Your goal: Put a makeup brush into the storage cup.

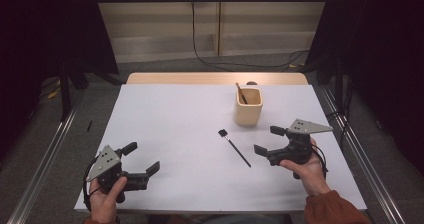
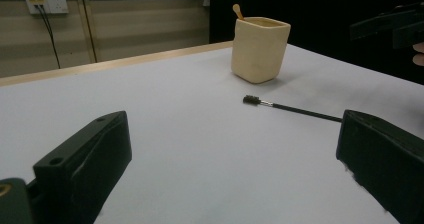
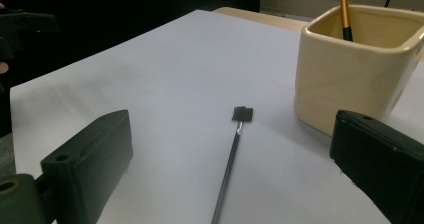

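A cream square cup [image 1: 248,106] [image 2: 259,49] [image 3: 352,69] stands on the white table [image 1: 180,134] right of centre, with a wooden-handled brush [image 1: 241,92] [image 3: 345,14] standing in it. A thin black brush [image 1: 234,147] [image 2: 292,108] [image 3: 231,154] lies flat in front of the cup, its head toward the cup. My right gripper [image 1: 269,140] [image 3: 230,184] hovers open just right of this brush, jaws pointing left at it. At the table's front left my left gripper [image 1: 141,158] [image 2: 235,179] is held open, holding nothing and well away from the brush.
The white sheet covers the table, with a wooden strip [image 1: 215,78] showing at its far edge. Metal rails [image 1: 45,159] run along both sides on the floor. Dark curtains hang left and right, and a cable [image 1: 200,54] trails over the floor behind the table.
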{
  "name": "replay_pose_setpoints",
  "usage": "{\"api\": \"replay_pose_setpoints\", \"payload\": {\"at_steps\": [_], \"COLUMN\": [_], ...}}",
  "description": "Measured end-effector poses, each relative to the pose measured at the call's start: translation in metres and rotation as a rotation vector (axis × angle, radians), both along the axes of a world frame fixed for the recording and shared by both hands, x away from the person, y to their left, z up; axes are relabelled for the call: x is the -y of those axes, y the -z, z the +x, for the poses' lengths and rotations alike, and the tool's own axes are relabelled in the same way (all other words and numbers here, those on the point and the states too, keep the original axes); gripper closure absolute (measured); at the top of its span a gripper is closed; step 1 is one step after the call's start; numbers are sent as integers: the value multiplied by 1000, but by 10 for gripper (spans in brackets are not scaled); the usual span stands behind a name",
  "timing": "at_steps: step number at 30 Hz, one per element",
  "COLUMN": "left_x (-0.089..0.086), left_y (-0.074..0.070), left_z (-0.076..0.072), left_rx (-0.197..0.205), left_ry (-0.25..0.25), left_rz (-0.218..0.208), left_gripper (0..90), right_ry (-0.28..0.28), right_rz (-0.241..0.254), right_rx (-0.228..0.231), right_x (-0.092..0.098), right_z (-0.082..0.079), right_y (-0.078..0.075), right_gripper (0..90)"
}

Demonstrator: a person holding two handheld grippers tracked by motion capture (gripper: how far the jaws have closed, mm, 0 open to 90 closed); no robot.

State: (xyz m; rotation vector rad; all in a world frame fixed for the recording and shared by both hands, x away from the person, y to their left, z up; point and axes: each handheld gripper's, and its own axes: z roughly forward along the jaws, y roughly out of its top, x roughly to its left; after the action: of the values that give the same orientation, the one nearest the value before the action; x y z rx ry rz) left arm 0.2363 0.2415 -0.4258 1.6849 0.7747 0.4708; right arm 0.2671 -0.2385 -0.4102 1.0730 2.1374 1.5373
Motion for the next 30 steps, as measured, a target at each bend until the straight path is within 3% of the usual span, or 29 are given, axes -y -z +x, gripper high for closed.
{"api": "replay_pose_setpoints", "payload": {"at_steps": [18, 30], "left_x": [0, -1], "left_y": [-1, -1], "left_z": [-1, -1], "left_rx": [-1, 0], "left_ry": [12, 13], "left_rz": [2, 9], "left_gripper": [13, 13], "right_ry": [-47, -82], "right_rz": [-27, -116], "right_rx": [-29, -80], "right_x": [-37, -56], "right_z": [42, 60], "right_y": [-10, -10], "right_gripper": [84, 57]}}
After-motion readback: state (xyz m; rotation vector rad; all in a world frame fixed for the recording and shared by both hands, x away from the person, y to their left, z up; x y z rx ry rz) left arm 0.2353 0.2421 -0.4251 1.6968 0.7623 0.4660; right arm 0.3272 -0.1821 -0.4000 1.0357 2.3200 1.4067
